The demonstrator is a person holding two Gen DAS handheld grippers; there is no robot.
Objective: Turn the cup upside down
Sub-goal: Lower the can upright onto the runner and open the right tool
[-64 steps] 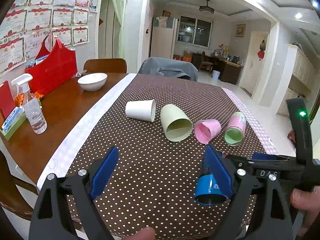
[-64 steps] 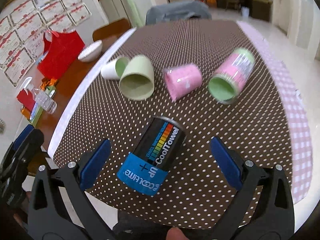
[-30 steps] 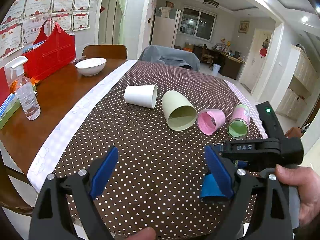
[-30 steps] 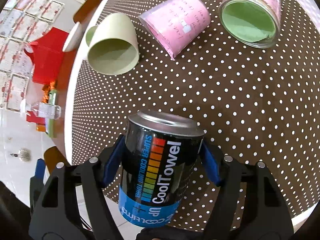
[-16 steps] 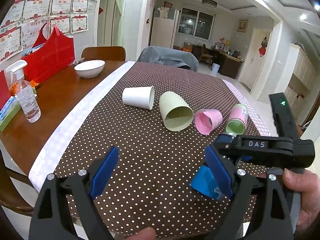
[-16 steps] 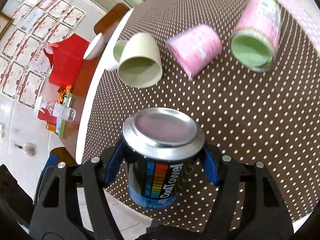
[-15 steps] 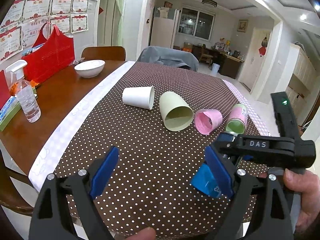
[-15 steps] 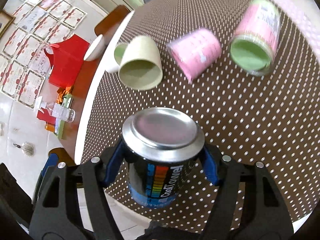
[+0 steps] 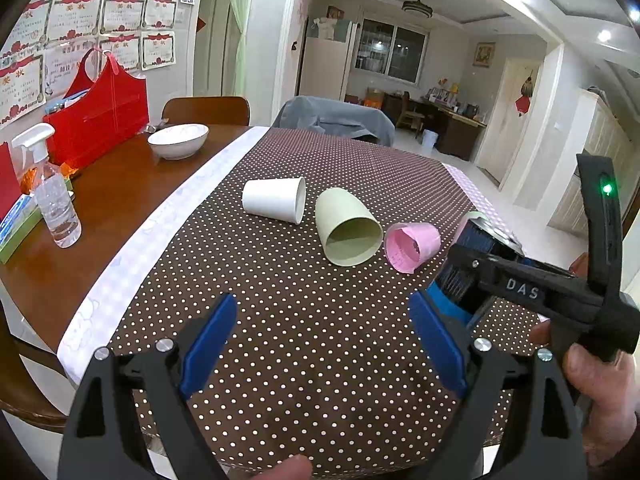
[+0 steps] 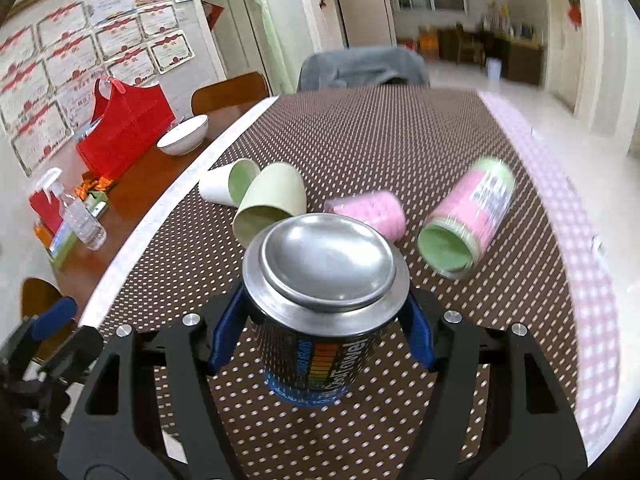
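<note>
The right tongs (image 10: pixel 322 338) gripped the black can-shaped cup (image 10: pixel 320 300), silver base up, above the polka-dot cloth (image 9: pixel 304 320) on the wooden worktop (image 9: pixel 100 200); the left tongs (image 9: pixel 324 344) gaped empty.

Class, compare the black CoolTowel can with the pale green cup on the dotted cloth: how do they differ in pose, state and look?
The black can stands nearly upright, silver end up; the pale green cup lies on its side, mouth toward the camera. The can is clamped in the right tongs; the cup lies free on the dotted cloth, touching the white cup. The can is dark, printed and metal-ended; the cup is plain and tapered. Both are round containers.
</note>
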